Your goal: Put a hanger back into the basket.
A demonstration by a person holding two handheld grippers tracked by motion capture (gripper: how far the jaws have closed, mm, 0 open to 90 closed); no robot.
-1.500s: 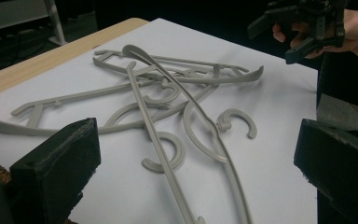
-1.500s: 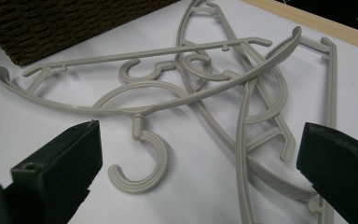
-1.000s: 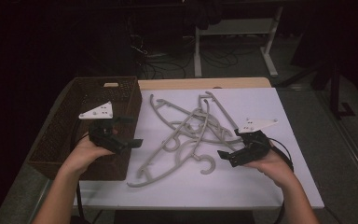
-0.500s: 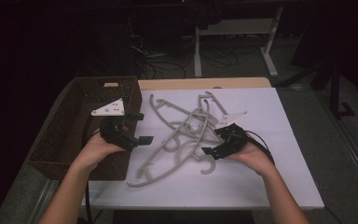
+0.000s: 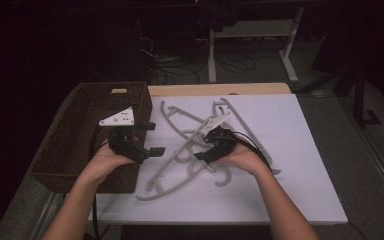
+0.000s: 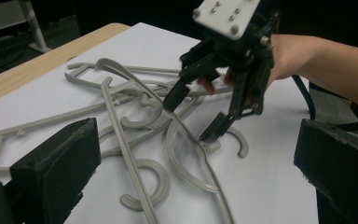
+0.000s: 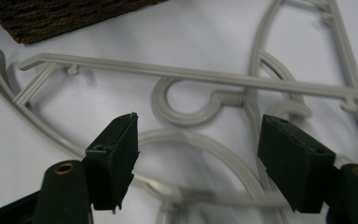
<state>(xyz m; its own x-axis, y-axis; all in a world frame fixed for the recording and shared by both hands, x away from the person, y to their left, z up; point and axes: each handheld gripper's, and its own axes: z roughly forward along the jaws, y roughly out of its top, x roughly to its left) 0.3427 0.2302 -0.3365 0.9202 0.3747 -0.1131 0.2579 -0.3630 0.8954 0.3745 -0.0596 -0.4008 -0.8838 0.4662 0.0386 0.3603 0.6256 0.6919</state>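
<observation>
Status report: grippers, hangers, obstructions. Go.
Right gripper over tangled grey plastic hangers, jaws closing, nothing gripped. Left gripper open, idle beside brown wicker basket. Hangers interlocked.

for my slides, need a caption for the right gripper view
Right gripper, jaws apart, poised over tangled grey hangers on white sheet, nothing gripped.

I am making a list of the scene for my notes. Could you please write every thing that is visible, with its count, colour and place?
Hangers: several, the count is hard to tell because they are tangled; grey plastic; in a pile on the middle of the sheet.
Sheet: one, white, covering most of the table.
Table: one, light wood edge at the far side.
Basket: one, dark brown, woven, on the left part of the table.
Desk frame: one, pale legs, on the dark floor behind.
Left gripper: one, black, beside the basket, jaws open, nothing between them.
Right gripper: one, black, over the hanger pile, jaws open around a hanger loop.
</observation>
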